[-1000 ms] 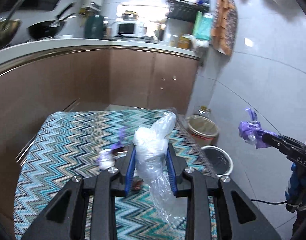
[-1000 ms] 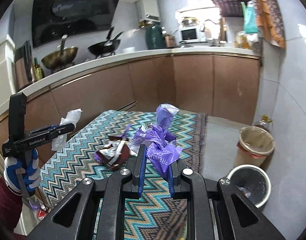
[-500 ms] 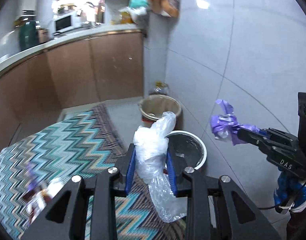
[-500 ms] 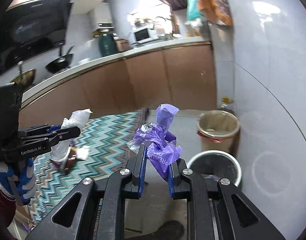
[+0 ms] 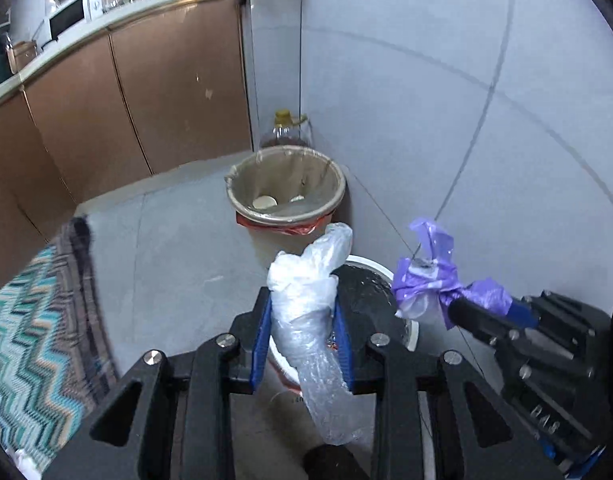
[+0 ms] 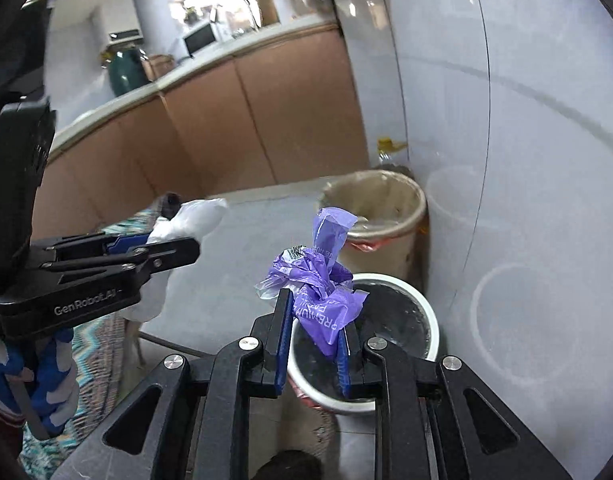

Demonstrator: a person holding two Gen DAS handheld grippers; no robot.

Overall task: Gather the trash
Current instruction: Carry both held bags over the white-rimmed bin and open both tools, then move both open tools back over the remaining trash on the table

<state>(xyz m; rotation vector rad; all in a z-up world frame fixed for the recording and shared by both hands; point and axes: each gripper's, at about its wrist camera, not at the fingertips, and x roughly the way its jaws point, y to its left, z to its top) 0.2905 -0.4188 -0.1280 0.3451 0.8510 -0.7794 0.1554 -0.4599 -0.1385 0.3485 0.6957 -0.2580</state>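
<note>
My left gripper is shut on a crumpled clear plastic bag and holds it above the near edge of a white-rimmed bin with a black liner. My right gripper is shut on a crumpled purple wrapper over the same bin. The right gripper with the purple wrapper shows at the right of the left wrist view. The left gripper with the clear bag shows at the left of the right wrist view.
A second, tan-lined bin with a few scraps inside stands behind the white one, against the tiled wall. An oil bottle sits in the corner. Brown cabinets run along the back. A zigzag rug lies at left.
Both grippers have swung right and come closer to the bins, away from the rug. The white bin now sits right under both grippers. Each still holds its trash.
</note>
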